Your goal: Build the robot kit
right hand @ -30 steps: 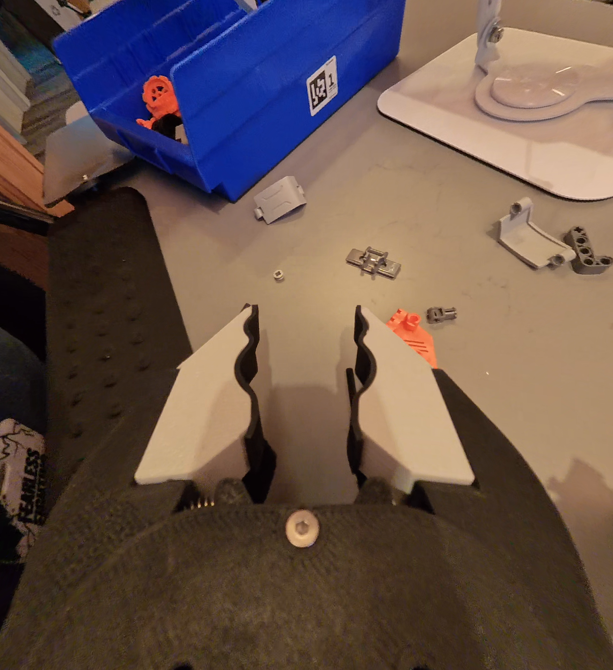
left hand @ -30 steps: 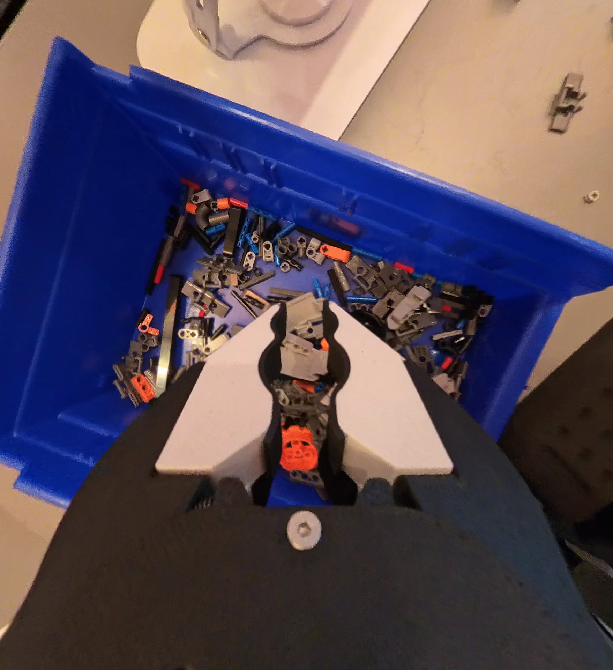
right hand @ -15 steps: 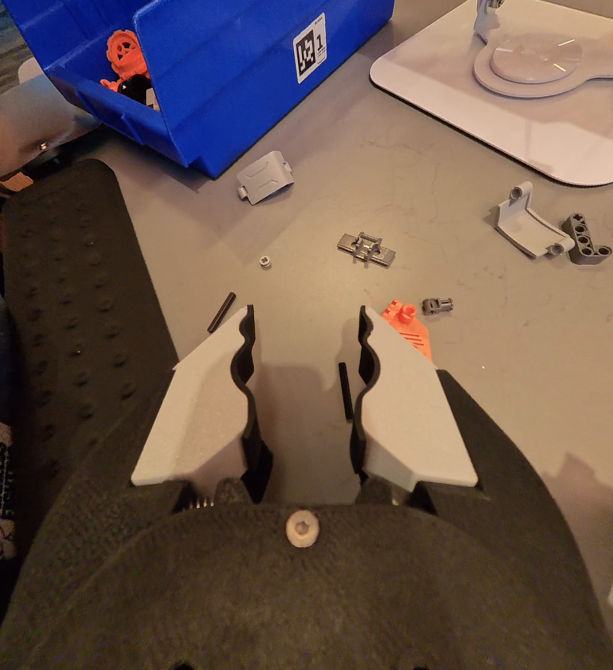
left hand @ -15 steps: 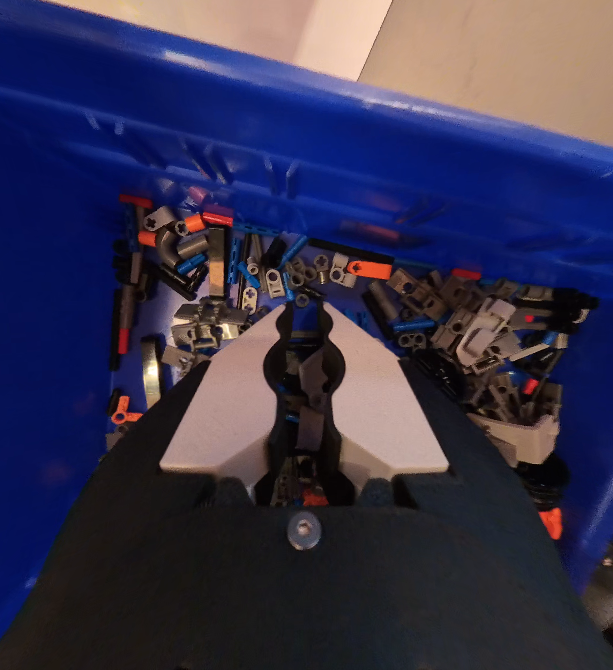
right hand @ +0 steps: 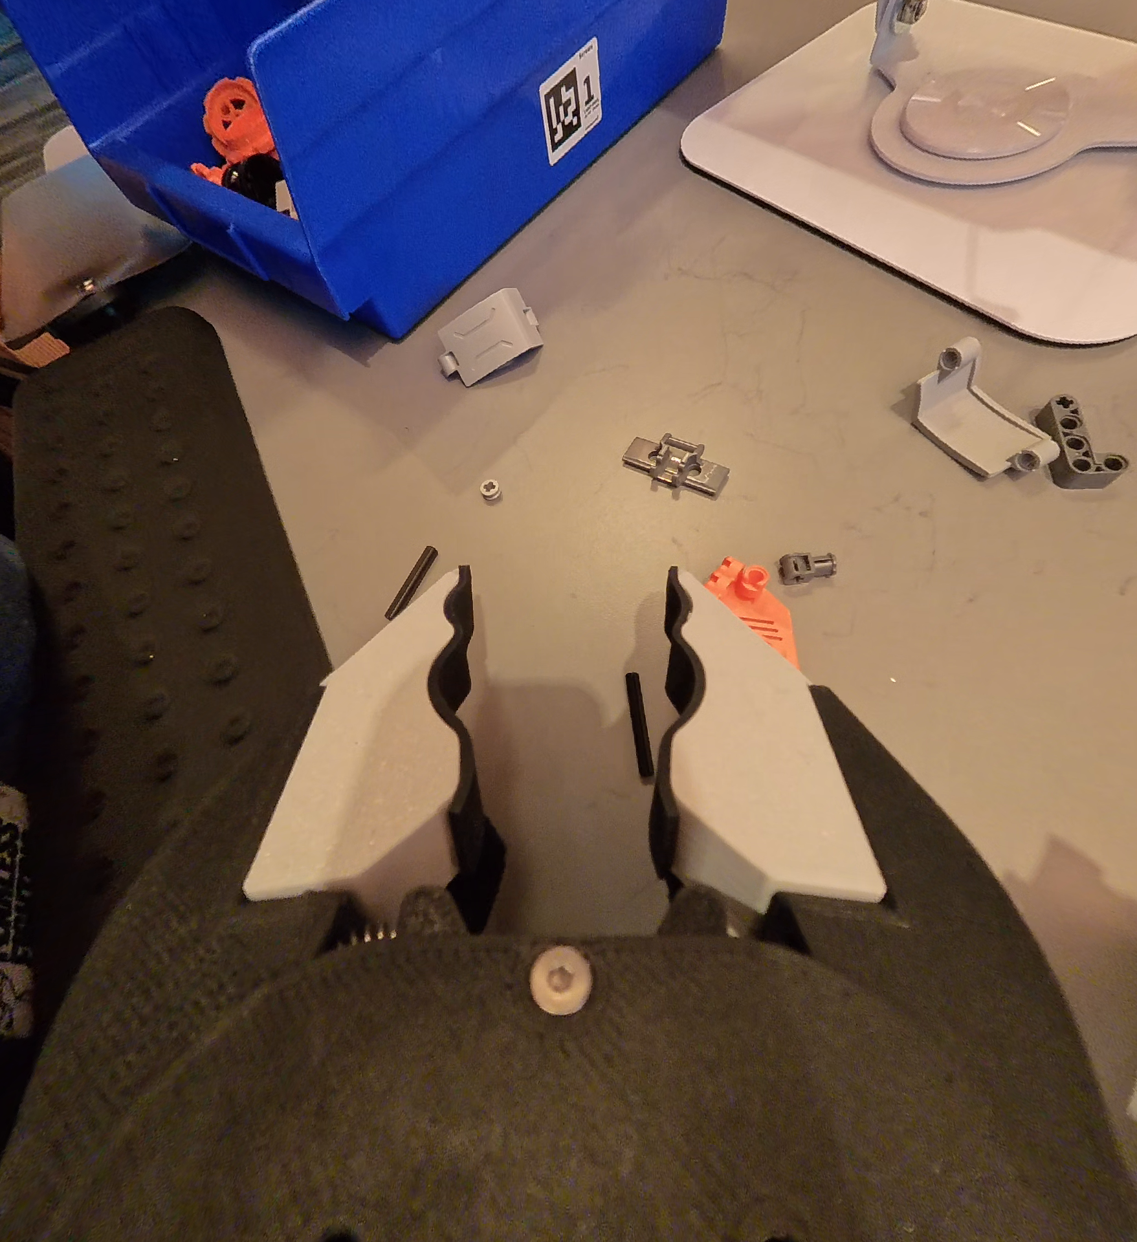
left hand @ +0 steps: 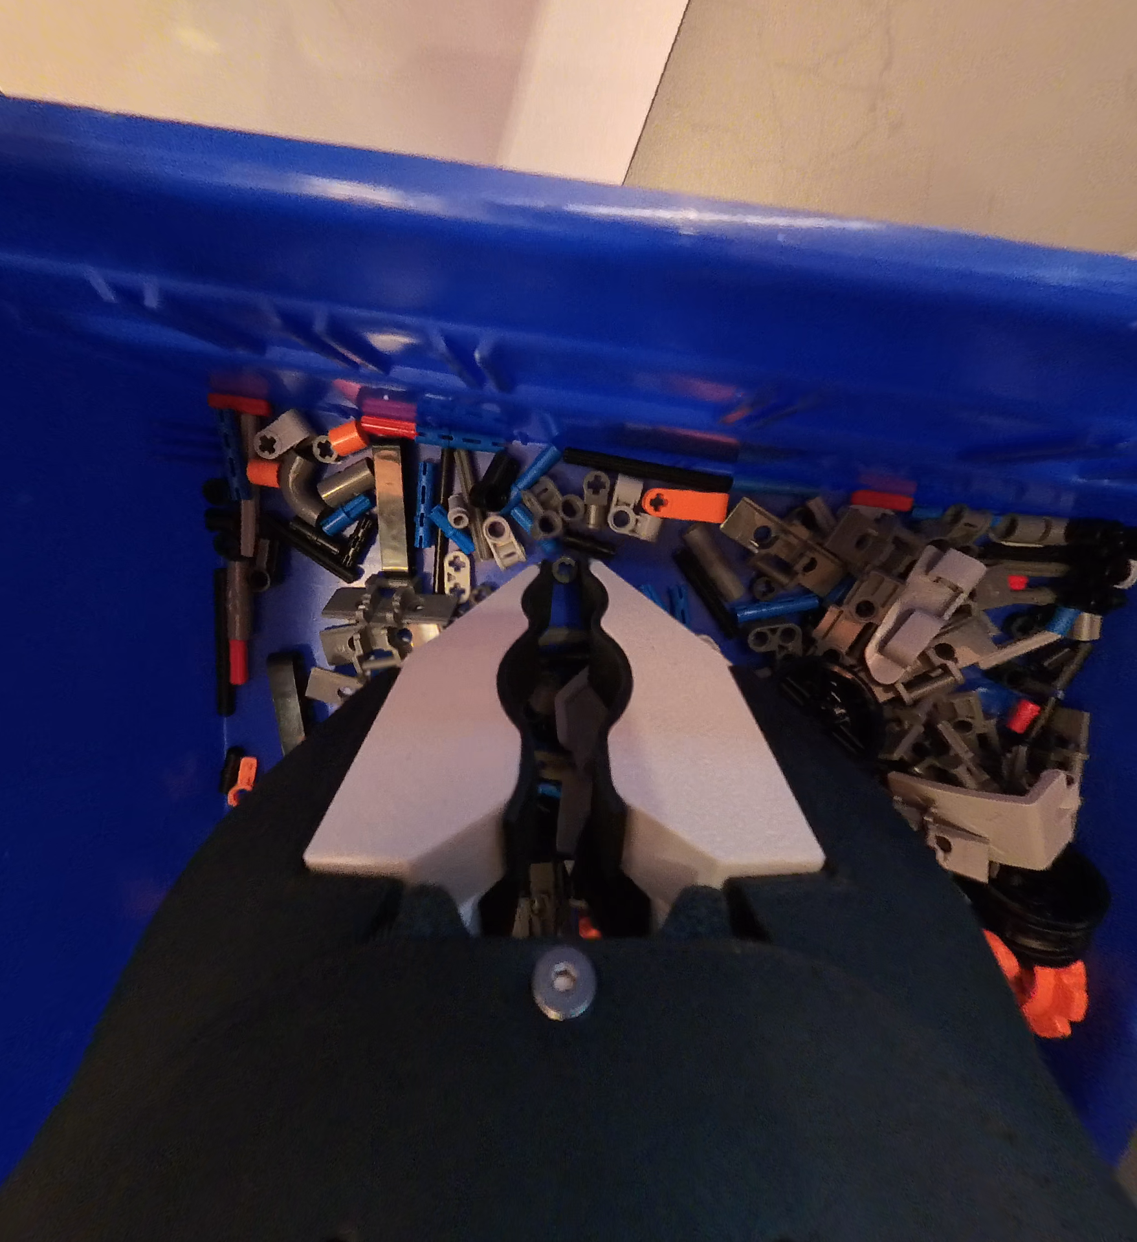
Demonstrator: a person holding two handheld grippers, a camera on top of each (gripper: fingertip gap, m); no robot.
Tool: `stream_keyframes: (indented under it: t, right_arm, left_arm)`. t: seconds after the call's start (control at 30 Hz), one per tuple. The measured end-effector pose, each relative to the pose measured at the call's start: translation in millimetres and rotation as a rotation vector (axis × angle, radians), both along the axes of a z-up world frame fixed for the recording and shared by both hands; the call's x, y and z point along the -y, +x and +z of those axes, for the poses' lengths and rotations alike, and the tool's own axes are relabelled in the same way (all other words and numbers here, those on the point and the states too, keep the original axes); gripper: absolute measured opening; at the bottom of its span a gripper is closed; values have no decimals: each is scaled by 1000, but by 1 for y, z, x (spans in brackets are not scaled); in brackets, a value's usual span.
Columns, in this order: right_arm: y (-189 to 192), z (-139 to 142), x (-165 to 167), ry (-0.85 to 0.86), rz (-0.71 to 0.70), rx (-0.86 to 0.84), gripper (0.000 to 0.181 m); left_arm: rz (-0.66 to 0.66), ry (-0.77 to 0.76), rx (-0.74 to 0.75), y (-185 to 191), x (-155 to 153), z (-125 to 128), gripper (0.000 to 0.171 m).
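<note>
While left gripper (left hand: 564,571) sits inside blue bin (left hand: 552,322), tips nearly together among loose building pieces, whether it grips grey piece (left hand: 579,712) between fingers we cannot tell. Right gripper (right hand: 565,578) hangs spread over grey table (right hand: 619,322); we count two black axles, one (right hand: 638,726) between fingers, other (right hand: 411,582) just left; orange panel (right hand: 757,615) beside right finger.

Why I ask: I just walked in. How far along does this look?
Out: several pieces lie on the table, among them a grey panel, a track link and an orange piece. In hand: the left gripper is down in the blue bin, fingers nearly closed; whether they grip anything is unclear. The right gripper is open and empty over the table. Left: a heap of small parts in the bin.
</note>
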State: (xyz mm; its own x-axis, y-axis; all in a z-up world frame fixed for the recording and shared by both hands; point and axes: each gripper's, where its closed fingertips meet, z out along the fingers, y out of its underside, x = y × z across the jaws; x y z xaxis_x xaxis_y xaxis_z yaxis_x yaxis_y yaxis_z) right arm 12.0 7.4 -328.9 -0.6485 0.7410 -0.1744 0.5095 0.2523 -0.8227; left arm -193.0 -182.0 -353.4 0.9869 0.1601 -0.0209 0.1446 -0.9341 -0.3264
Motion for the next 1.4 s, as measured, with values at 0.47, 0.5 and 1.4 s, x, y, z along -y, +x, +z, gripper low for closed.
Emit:
stream_keyframes:
  t: [0.47,0.5,1.4]
  right_arm:
    - [-1,9,-3,-47,-13,-29,55]
    - [-1,10,-4,-52,-20,-32,55]
    - [-8,15,-22,-115,-102,-31,54]
  left_arm:
    - [-205,331,57,162,-122,141,5]
    - [-215,319,59,176,-133,134,5]
    - [57,560,-98,155,-128,137,11]
